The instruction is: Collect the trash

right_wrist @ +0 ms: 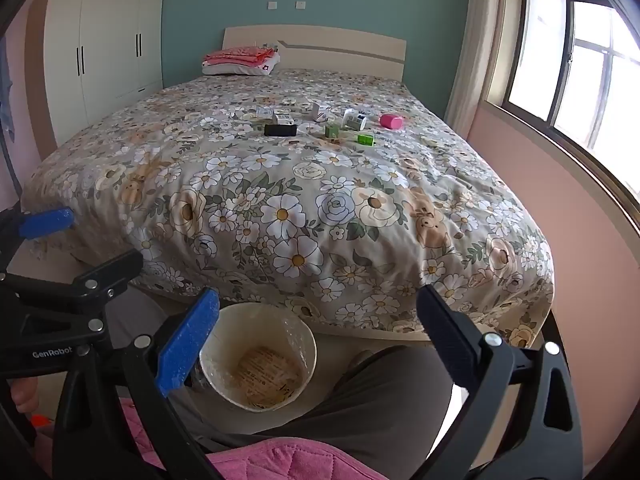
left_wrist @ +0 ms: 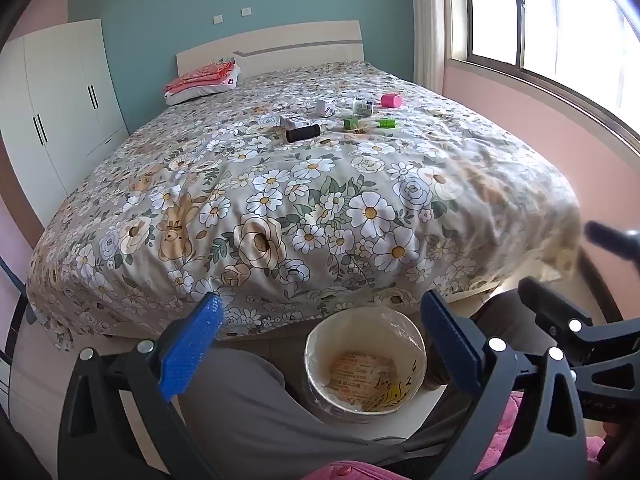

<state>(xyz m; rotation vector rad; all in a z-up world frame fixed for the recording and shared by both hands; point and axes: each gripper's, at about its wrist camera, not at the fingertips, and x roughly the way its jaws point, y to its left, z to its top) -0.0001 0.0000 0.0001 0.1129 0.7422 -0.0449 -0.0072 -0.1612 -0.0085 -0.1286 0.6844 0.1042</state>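
Trash (left_wrist: pixel 340 114): scattered mid-bed (left_wrist: pixel 280 208), well beyond both tongs.
Bin (left_wrist: pixel 364 360): on floor, below the tongs.
Left tongs (left_wrist: pixel 320 344): released, empty.
Right tongs (right_wrist: pixel 316 336): released, empty.

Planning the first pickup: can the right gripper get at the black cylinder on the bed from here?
Probably not yet: the right gripper hangs open over the trash bin, with bare quilt before the black cylinder. Nothing blocks it.

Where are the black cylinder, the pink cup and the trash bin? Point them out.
black cylinder (left_wrist: pixel 303 133): left wrist view, middle of its side.
pink cup (right_wrist: pixel 391 121): right wrist view, middle of its side.
trash bin (left_wrist: pixel 416 344): left wrist view, right side of its rim.
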